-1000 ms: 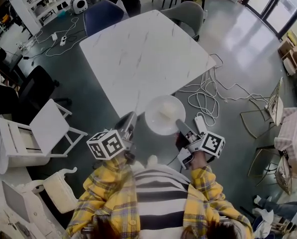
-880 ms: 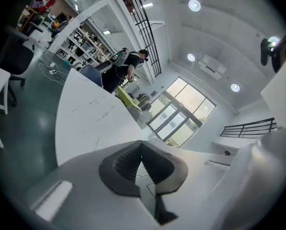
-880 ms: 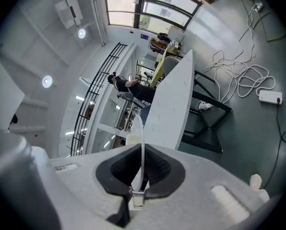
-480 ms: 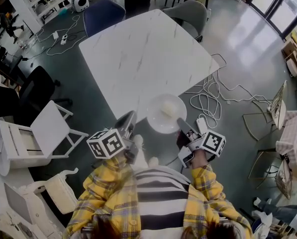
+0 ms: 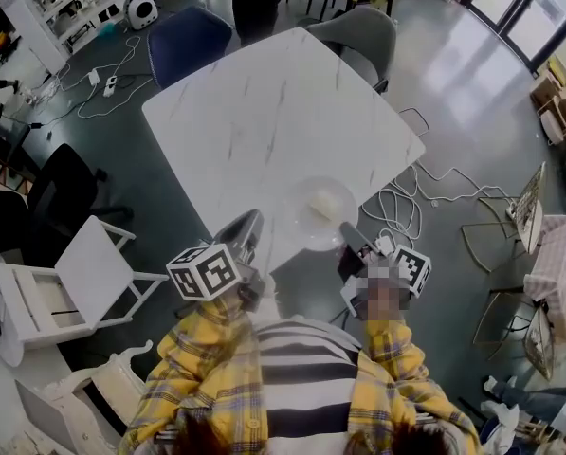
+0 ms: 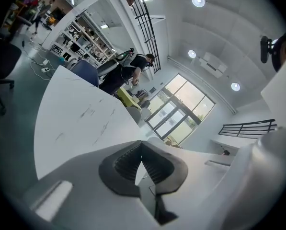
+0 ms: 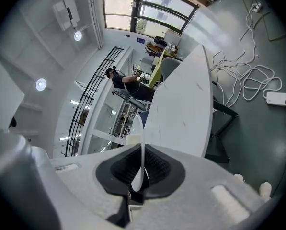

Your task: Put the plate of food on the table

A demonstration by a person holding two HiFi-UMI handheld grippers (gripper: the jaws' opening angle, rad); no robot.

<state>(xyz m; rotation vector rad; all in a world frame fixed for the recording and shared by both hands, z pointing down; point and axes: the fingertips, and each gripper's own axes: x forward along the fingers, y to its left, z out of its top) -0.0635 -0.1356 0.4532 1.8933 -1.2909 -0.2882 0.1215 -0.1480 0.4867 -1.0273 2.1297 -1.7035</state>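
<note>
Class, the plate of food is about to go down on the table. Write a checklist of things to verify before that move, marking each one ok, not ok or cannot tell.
1. Grip: ok. The right claw is shut on the rim of the plate.
2. Food: ok. It sits on the plate, near the middle.
3. Plate fully over the table: not ok. It straddles the near edge.
4. Landing spot: ok. No object shows on the table top beyond the plate.
5. Left claw: ok. It is shut, empty and apart from the plate.
6. Gap between plate and table top: cannot tell.
</note>
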